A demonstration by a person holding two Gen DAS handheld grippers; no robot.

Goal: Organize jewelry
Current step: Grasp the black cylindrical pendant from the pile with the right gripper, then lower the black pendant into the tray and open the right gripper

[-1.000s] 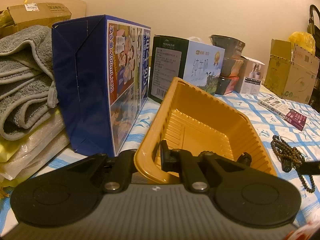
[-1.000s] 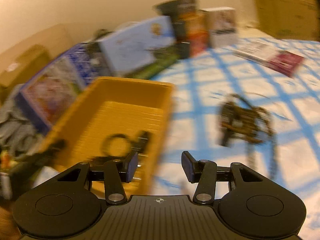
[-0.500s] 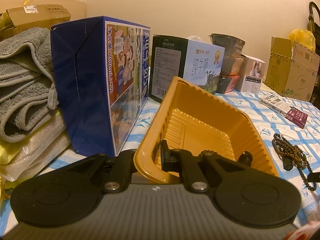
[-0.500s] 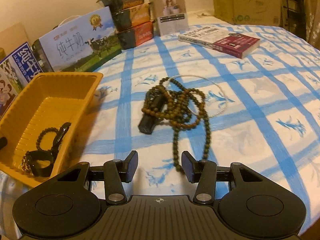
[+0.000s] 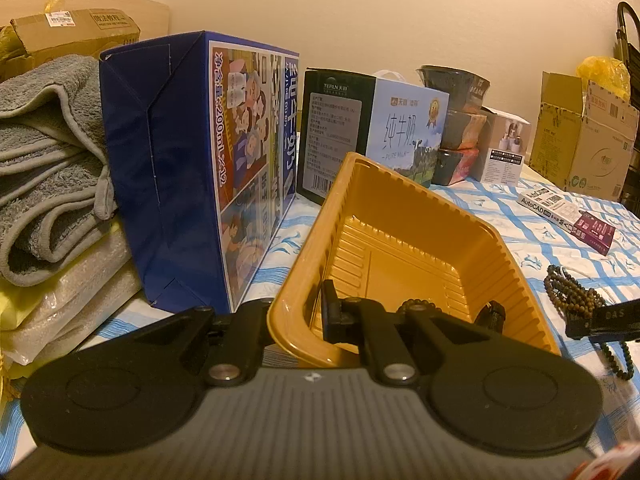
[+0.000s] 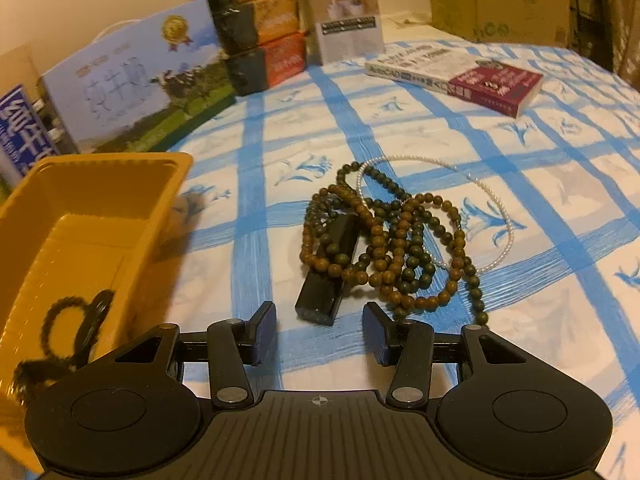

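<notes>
My left gripper [image 5: 298,320] is shut on the near rim of a yellow plastic tray [image 5: 400,208], which tilts up at that corner. In the right wrist view the tray [image 6: 100,184] holds dark bracelets [image 6: 68,328]. A tangle of brown and green bead strands [image 6: 392,240] lies on the blue-checked cloth, draped over a small black block [image 6: 332,272]. A thin pearl necklace [image 6: 492,208] loops behind them. My right gripper [image 6: 318,334] stands open just short of the black block, with nothing between its fingers. One of its fingers [image 5: 600,318] shows by the beads [image 5: 572,292] in the left wrist view.
Left of the tray stand a tall blue milk carton [image 5: 192,168] and folded grey towels [image 5: 44,160]. Behind it are a green and white milk box [image 6: 132,88], stacked bowls [image 6: 256,20] and a small white box [image 6: 344,20]. A book [image 6: 460,76] lies far right, near a cardboard box [image 5: 584,136].
My right gripper swung right from over the tray and sank toward the bead pile, which now fills its view. Its finger has entered the left wrist view. The left gripper and tray stayed still.
</notes>
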